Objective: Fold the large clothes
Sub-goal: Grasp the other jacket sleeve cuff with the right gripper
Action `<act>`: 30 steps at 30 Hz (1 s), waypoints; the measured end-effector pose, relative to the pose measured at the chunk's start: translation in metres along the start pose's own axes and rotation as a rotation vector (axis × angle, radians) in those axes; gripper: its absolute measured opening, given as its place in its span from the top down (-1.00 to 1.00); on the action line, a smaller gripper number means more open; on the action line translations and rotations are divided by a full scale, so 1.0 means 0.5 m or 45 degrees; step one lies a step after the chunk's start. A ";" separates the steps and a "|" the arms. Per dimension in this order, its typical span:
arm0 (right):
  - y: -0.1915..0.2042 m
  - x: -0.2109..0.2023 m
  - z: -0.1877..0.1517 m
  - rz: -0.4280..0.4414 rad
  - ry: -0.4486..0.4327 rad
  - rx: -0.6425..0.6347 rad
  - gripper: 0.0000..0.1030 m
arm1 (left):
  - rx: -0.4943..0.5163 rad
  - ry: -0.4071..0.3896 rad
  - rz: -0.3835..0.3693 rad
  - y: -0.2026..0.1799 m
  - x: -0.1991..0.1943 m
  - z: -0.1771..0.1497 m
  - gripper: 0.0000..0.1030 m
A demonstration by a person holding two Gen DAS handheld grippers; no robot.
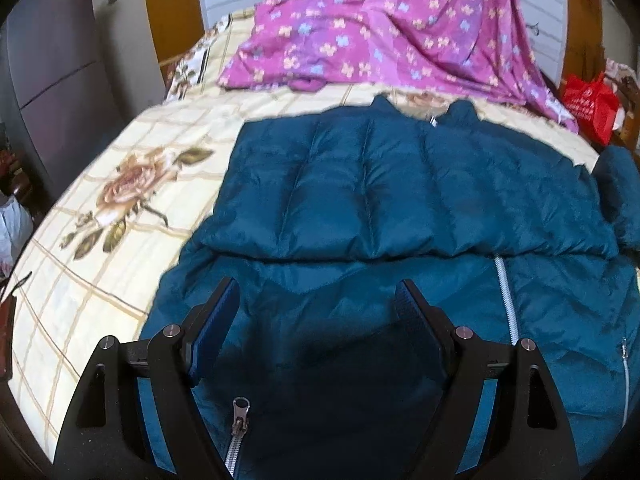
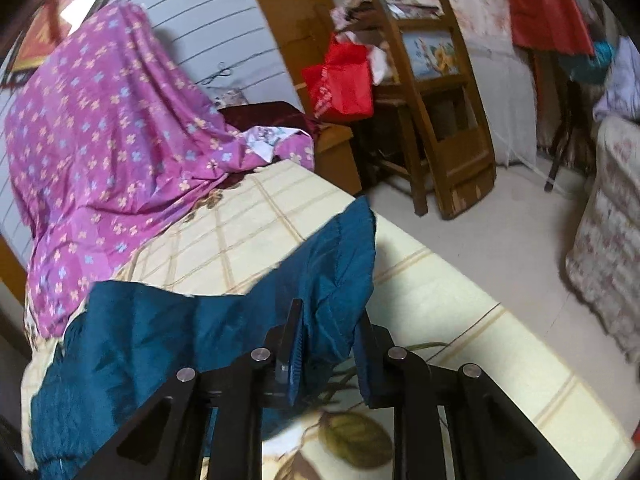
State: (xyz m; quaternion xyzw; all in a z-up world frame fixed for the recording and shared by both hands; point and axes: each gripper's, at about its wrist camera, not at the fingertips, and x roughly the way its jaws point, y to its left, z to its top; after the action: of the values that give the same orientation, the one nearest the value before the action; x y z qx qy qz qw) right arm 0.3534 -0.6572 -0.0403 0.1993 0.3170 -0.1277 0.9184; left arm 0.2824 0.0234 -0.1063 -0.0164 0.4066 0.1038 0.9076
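A teal quilted jacket (image 1: 400, 184) lies flat on the bed, zipper (image 1: 506, 296) facing up, one sleeve folded across its chest. My left gripper (image 1: 318, 296) hovers over the jacket's lower part, open, with nothing between its fingers. In the right wrist view my right gripper (image 2: 330, 320) is shut on the jacket's other sleeve (image 2: 332, 256), which lifts off the bed and sticks up past the fingertips. The rest of the jacket (image 2: 120, 344) trails to the lower left.
A purple flowered sheet (image 1: 380, 20) is heaped at the head of the bed. The bedspread (image 1: 120, 200) is cream with rose prints. A red bag (image 2: 340, 84), a wooden chair (image 2: 436, 92) and bare floor (image 2: 500, 220) lie beyond the bed's right edge.
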 end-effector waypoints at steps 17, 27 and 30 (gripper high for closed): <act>0.347 -0.199 -0.052 0.210 -0.046 -0.334 0.85 | -0.031 0.207 -0.016 0.015 0.065 -0.002 -0.56; -0.031 -0.175 -0.082 -0.088 0.030 0.216 -0.24 | 0.017 0.194 -0.061 -0.010 0.051 -0.003 -0.56; -0.111 -0.125 -0.088 -0.062 0.123 0.422 -0.25 | 0.039 0.197 -0.039 -0.017 0.059 -0.007 -0.56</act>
State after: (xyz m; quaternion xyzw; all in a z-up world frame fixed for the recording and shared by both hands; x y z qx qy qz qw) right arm 0.2620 -0.6801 -0.0484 0.3459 0.3401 -0.1907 0.8534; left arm 0.3007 0.0198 -0.1307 -0.0167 0.4766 0.0819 0.8751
